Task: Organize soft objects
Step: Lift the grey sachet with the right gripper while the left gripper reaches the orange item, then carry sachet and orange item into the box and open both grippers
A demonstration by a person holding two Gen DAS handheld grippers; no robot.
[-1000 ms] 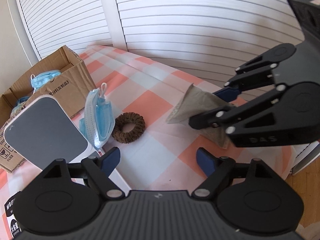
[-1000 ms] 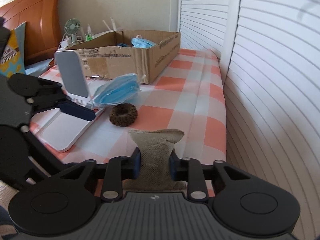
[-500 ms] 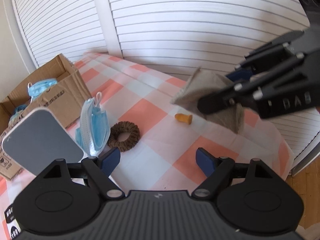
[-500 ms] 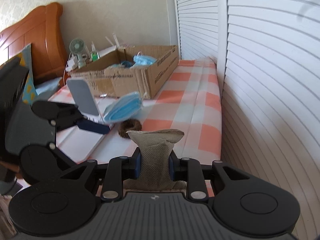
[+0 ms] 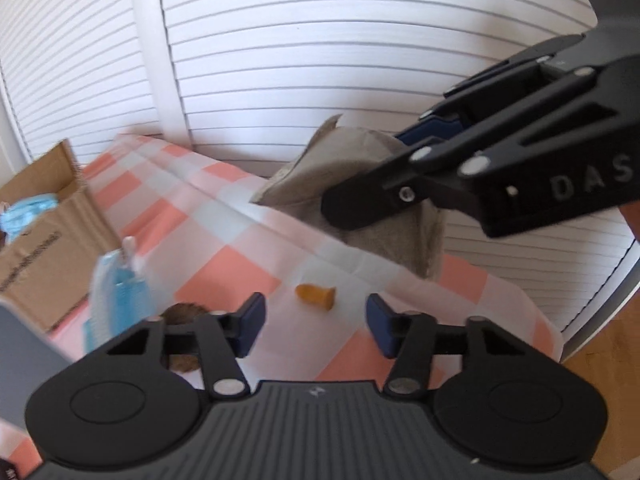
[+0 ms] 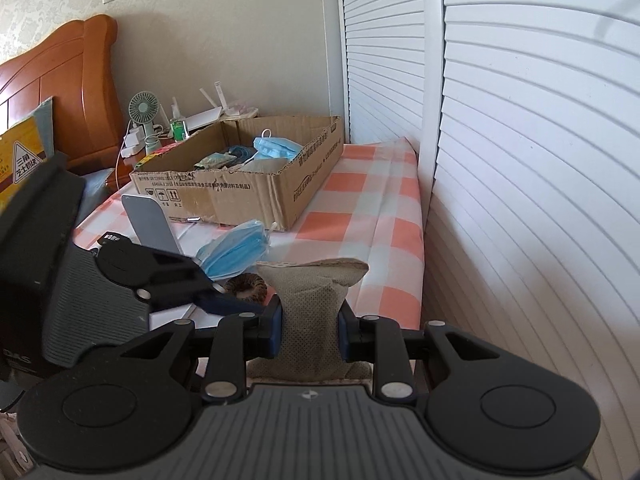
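My right gripper (image 6: 310,332) is shut on a grey-brown fabric pouch (image 6: 312,300) and holds it clear of the checked tablecloth (image 6: 372,216). In the left wrist view the same pouch (image 5: 352,184) hangs at the upper right in the right gripper (image 5: 368,172). A small orange piece (image 5: 316,297) lies on the cloth just ahead of my left gripper (image 5: 316,322). Its jaws are closing, with nothing pressed between the pads. A brown scrunchie (image 6: 246,286) and a bundle of blue face masks (image 6: 236,250) lie to the left.
An open cardboard box (image 6: 248,196) with masks and other soft things stands at the far end of the table. A grey upright stand (image 6: 150,224) sits in front of it. White slatted doors (image 6: 520,160) run close along the table's right edge.
The right gripper has risen with the pouch, uncovering the small orange piece. My left gripper has swung right toward that piece and its jaws have narrowed.
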